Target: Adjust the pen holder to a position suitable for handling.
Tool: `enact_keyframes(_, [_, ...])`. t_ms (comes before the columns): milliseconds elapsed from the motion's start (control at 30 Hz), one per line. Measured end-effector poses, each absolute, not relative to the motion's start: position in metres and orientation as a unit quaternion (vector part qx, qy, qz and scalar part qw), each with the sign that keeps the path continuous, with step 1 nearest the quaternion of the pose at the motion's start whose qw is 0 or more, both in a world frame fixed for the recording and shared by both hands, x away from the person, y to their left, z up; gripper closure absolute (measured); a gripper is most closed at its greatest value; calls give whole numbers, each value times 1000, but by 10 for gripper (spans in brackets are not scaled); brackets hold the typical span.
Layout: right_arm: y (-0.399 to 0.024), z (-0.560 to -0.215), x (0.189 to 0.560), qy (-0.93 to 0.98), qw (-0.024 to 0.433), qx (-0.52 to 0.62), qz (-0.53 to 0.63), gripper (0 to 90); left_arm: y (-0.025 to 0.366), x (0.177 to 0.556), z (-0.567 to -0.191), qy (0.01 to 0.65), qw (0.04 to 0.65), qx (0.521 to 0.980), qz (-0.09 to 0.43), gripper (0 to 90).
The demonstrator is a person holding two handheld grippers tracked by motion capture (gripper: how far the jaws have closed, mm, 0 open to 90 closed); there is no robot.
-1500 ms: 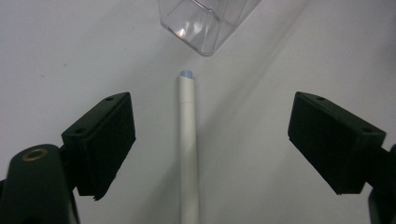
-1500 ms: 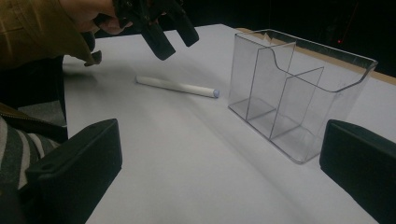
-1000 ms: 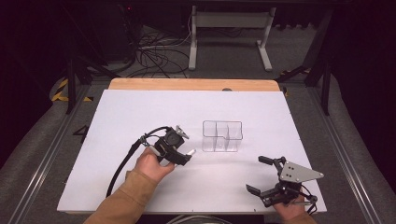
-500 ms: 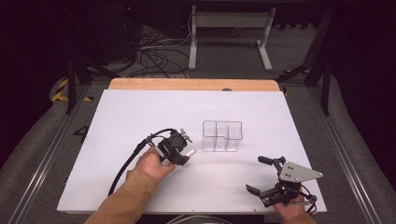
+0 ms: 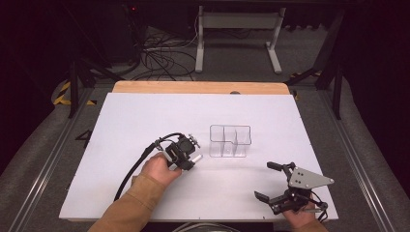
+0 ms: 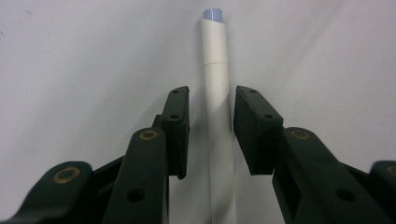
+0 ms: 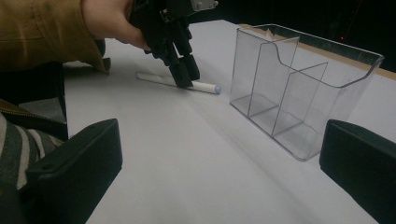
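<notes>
Two grippers work over the white table (image 5: 145, 116). Lowest in the high view, at the lower right of the frame, the right gripper (image 5: 271, 189) rests near the table's front edge with its jaws spread wide and nothing between them; in the right gripper view its two black jaws stand at the bottom left and bottom right corners, well apart.

Farther up and left of centre in the high view, the left gripper (image 5: 187, 155), held in a hand with a tan sleeve (image 5: 130, 203), points down at a white marker (image 6: 218, 107) lying flat on the table. Its jaws have just been closing, with the marker between them. In the left gripper view the marker runs up the middle of the frame, its pale blue tip at the top, and the two pads sit close on either side of the barrel with narrow gaps still showing, so they straddle it without pressing on it.

Beyond, just right of the marker's tip, stands a clear plastic organizer (image 5: 230, 140) with divided compartments, upright near the table's centre.
</notes>
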State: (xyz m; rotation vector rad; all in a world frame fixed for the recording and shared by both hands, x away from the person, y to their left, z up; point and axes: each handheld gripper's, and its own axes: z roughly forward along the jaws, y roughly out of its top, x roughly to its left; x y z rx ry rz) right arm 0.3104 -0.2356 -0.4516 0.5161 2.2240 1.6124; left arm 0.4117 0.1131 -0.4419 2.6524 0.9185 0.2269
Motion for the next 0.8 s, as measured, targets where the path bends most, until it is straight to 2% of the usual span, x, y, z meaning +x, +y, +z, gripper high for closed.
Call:
enact_keyframes(367, [-236,-451,310,783,174,182,569,1,108,411,-443,313,147,935,78,777])
enact_keyframes(800, [-236,-452,311,784,173,182,568,1,106,410,-442,316,142,934,82,787])
